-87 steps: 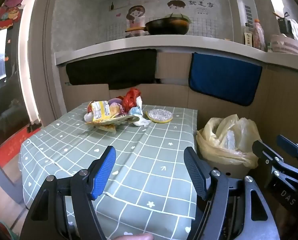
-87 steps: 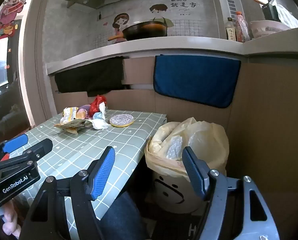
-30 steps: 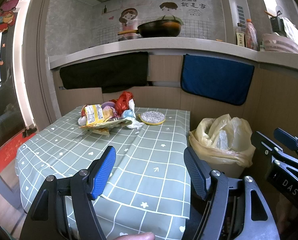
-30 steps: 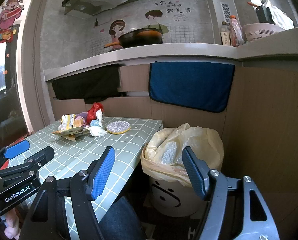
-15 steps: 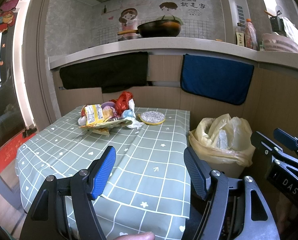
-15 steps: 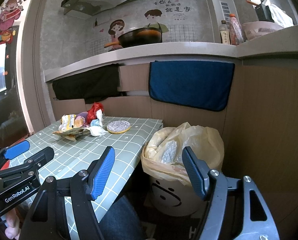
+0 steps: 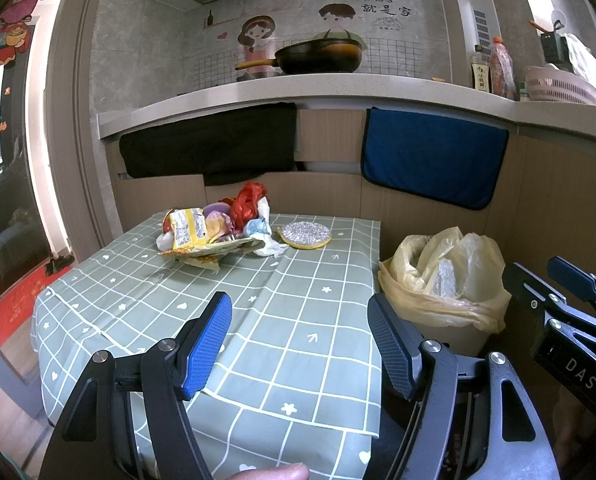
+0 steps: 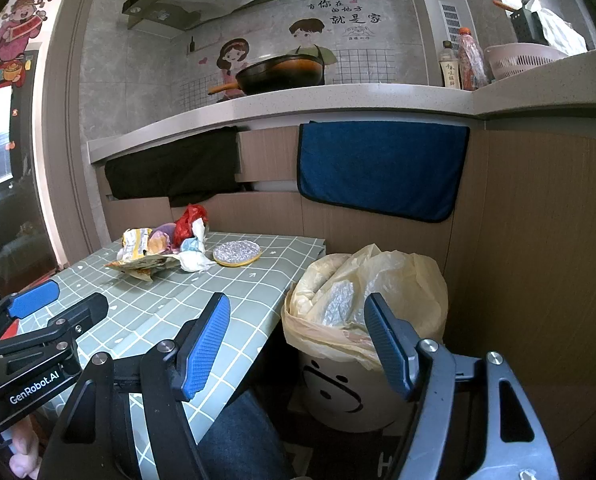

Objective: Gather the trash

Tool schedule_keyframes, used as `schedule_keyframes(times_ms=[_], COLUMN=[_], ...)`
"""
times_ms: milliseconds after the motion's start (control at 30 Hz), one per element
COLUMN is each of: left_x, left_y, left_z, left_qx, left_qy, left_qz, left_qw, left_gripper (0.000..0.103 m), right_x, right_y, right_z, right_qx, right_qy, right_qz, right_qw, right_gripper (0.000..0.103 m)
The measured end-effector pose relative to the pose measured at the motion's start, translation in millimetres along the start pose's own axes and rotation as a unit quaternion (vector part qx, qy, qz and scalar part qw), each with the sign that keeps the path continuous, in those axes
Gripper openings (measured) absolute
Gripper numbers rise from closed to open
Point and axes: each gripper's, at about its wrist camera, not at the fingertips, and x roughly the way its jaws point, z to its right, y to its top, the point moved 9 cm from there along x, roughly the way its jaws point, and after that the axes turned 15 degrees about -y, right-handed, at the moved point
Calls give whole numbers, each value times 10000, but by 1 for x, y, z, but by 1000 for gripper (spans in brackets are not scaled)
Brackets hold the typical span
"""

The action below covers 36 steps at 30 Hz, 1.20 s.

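Trash pile lies at the far edge of the table, toward its far left corner. It consists of a yellow snack wrapper, a red plastic bag, crumpled white tissue and flattened packaging; the pieces overlap, so individual items at the back are hard to separate. A round glittery pad lies just beside the pile, on its right.

The waste bin stands on the floor beside the table's right edge, lined with a yellowish bag. Contents: one crinkled clear wrapper is visible; anything deeper is hidden by the liner folds.

The left gripper is held above the near edge of the table, jaws spread wide, nothing between them. The right gripper is held in front of the bin, jaws likewise spread and empty.

View differences:
- The right wrist view shows the smiley face printed on the bin wall; in the left wrist view the bin is partly cut off by the right gripper body.
- The left wrist view shows the table's left edge and the cloth overhang at the near edge; the right wrist view hides most of these behind the left gripper body.
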Motion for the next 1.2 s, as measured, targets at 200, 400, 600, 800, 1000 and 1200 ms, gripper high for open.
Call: schedule_keyframes(times_ms=[200, 400, 600, 800, 1000, 1200], left_x=[2, 14, 41, 70, 110, 153], left_y=[-2, -2, 9, 19, 22, 16], left_z=[-2, -9, -44, -110, -180, -232], left_qx=[-40, -99, 36, -365, -1258, -2291], left_qy=[-21, -189, -145, -48, -79, -164], left_qz=[-27, -162, -329, -346, -638, -831], left_qw=[10000, 9996, 9993, 9987, 9900, 9697], left_gripper=[71, 71, 71, 68, 62, 62], right_x=[1, 8, 34, 68, 103, 153], right_y=[-1, -2, 13, 31, 40, 44], right_z=[0, -1, -22, -64, -91, -110], right_qx=[7, -28, -336, -572, -860, -840], right_qy=[14, 40, 222, 563, 529, 599], right_qz=[-32, -105, -163, -261, -251, -449], right_qw=[10000, 9999, 9991, 9964, 9946, 9937], right_gripper=[68, 68, 67, 67, 67, 67])
